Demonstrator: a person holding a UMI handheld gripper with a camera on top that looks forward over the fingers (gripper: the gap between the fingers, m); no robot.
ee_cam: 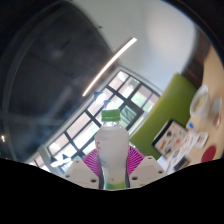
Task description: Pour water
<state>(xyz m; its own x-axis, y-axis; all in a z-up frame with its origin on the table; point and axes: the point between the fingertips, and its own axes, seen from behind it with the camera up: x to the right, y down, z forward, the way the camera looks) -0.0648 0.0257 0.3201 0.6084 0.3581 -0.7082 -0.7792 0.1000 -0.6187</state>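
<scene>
A clear plastic bottle (112, 150) with a green cap (111, 115) stands between my two fingers. My gripper (112, 168) is shut on the bottle, with the magenta pads (92, 164) pressed against its sides. The bottle is held up high and tilted, so the view looks up toward the ceiling and a window. No cup or other vessel for the water is in view.
A large window with dark frames (110, 105) is beyond the bottle. A ceiling light strip (110, 65) runs overhead. A green wall panel (172, 110) and a table with papers (185, 140) lie to the right of the bottle.
</scene>
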